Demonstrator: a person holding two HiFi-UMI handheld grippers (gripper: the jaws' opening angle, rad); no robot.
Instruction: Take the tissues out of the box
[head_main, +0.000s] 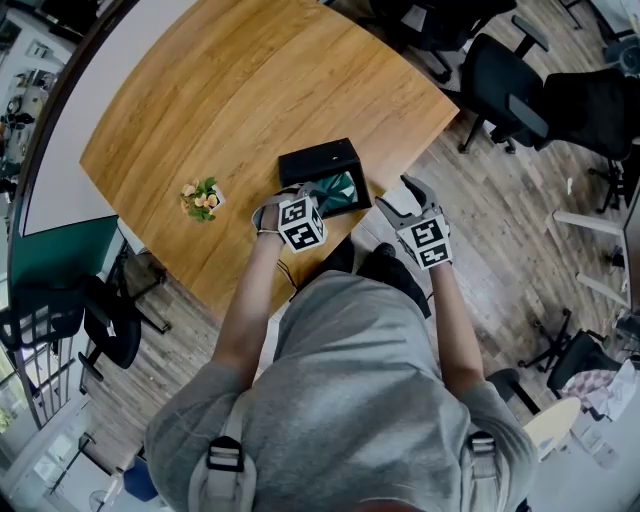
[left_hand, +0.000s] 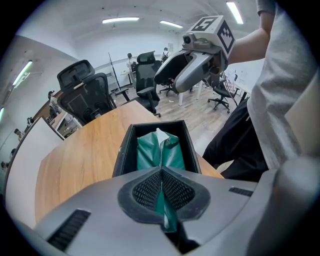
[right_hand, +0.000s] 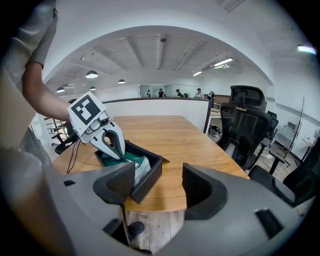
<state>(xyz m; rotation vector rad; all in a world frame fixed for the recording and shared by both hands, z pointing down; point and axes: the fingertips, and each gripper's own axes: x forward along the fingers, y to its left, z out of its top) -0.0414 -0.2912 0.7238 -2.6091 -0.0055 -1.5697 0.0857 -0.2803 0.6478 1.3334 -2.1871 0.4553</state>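
grip on tissue pack (left_hand: 172, 152)
left tool (left_hand: 161, 170) clamped on the pack inside its box (left_hand: 126, 150); pull straight up, letting the empty, wide-open right tool (right_hand: 159, 179) steady the box.

no legible text or numbers, only square markers on left claw cube (head_main: 301, 223), right claw cube (head_main: 430, 243)

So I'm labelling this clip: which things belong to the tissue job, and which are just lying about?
In the job: box; tissue pack; left gripper, fingers shut on the pack; right gripper, open and empty.

Lying about: flowers; chairs.
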